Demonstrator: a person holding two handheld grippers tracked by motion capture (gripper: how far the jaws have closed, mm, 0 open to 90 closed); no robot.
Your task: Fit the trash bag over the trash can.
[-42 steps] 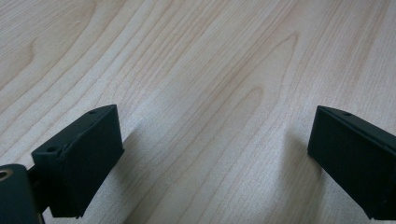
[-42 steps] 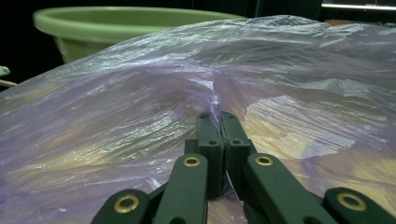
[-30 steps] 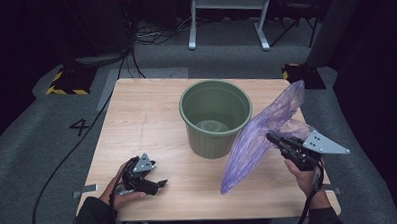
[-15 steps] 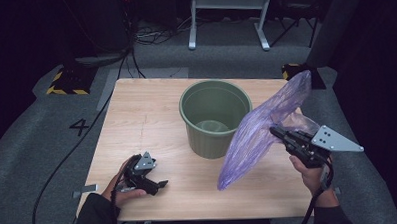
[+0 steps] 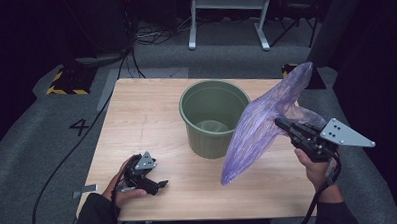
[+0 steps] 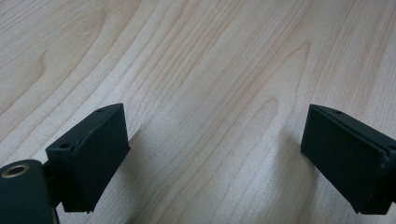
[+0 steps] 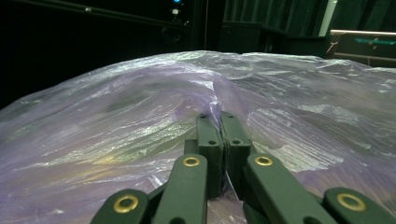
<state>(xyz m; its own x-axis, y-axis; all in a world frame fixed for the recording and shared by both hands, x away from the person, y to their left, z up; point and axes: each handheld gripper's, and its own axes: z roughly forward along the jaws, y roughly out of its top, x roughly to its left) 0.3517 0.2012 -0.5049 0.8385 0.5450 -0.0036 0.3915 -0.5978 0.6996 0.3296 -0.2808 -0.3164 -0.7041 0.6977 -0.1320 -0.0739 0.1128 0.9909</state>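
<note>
Bag: a translucent purple plastic bag (image 5: 259, 130) hangs in the air over the desk's 3 o'clock side, a long slanted sheet; its upper end points toward 1 o'clock past the desk's far edge, its lower tip toward 7 o'clock, just above the desk top, whether touching it I cannot tell.
Bag up close: in the right gripper view the crinkled film (image 7: 140, 121) spreads wide ahead of the fingers, gathered into a fold where they bite.
Right gripper (image 5: 283, 124): held up at 4 o'clock from the bucket, its fingers (image 7: 208, 135) pressed together on a pleat of the bag, pinching the film.
Right hand (image 5: 316, 170): wrapped round the gripper's handle, forearm coming in from the 5 o'clock corner.
Bucket: a green plastic bucket (image 5: 214, 116) stands upright at the desk's middle, the bag just beside it at its 3 o'clock; whether they touch I cannot tell.
Left gripper (image 5: 161, 183): lying low on the desk at 7 o'clock from the bucket, well apart from the bag; its fingers (image 6: 88, 156) have just been spreading and stand wide with bare wood between them.
Left hand (image 5: 121, 187): resting on the desk, holding that gripper.
Desk: a light wooden desk (image 5: 146, 119), grain plain in the left gripper view.
</note>
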